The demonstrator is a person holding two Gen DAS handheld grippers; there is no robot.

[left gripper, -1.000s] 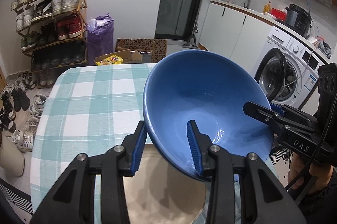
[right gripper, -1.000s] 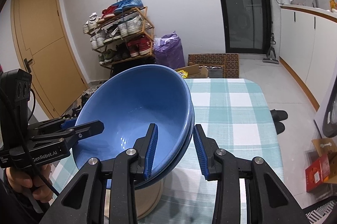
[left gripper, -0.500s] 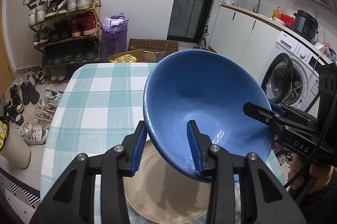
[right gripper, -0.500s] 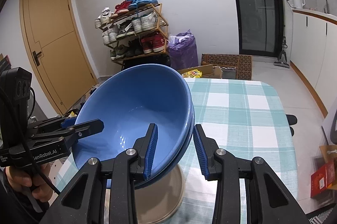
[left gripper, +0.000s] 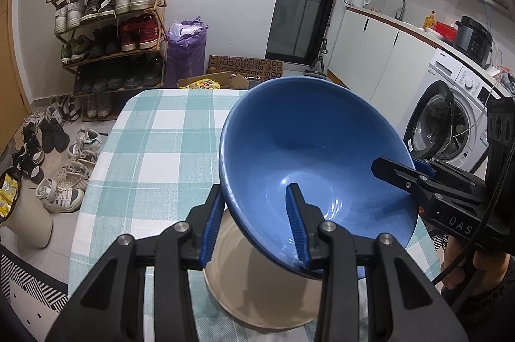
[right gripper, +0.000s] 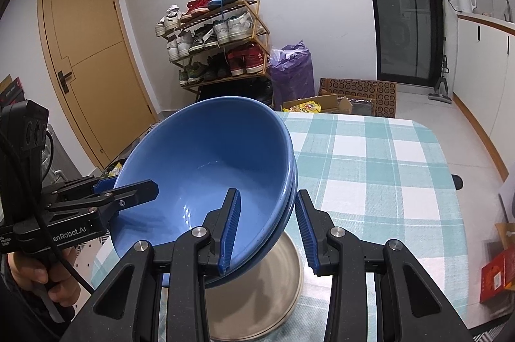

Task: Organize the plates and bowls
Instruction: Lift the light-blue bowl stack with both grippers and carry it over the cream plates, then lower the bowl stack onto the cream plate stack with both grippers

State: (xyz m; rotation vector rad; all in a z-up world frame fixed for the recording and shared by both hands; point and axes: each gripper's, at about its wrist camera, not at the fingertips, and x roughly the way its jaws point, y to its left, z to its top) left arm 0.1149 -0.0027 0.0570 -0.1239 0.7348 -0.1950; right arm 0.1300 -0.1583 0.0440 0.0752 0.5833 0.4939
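Note:
Two nested blue bowls (left gripper: 309, 155) (right gripper: 206, 168) hang tilted above a beige plate (left gripper: 257, 293) (right gripper: 273, 293) on the checked table. My left gripper (left gripper: 254, 223) is shut on the stack's near rim, one pad inside and one outside. My right gripper (right gripper: 268, 229) is shut on the opposite rim in the same way, and the double rim shows between its pads. Each gripper appears in the other's view: the right gripper (left gripper: 402, 174) at the bowl's right edge, the left gripper (right gripper: 128, 194) at its left edge. The bowls hide part of the plate.
The table (left gripper: 154, 149) (right gripper: 370, 168) has a green and white checked cloth and stretches away beyond the bowls. A shoe rack (left gripper: 112, 30), a purple bag (left gripper: 186, 49) and boxes stand on the floor behind. A washing machine (left gripper: 450, 116) is at the right.
Both grippers have carried the bowls together sideways over the table. More of the beige plate now shows beneath them. Both grips are unchanged.

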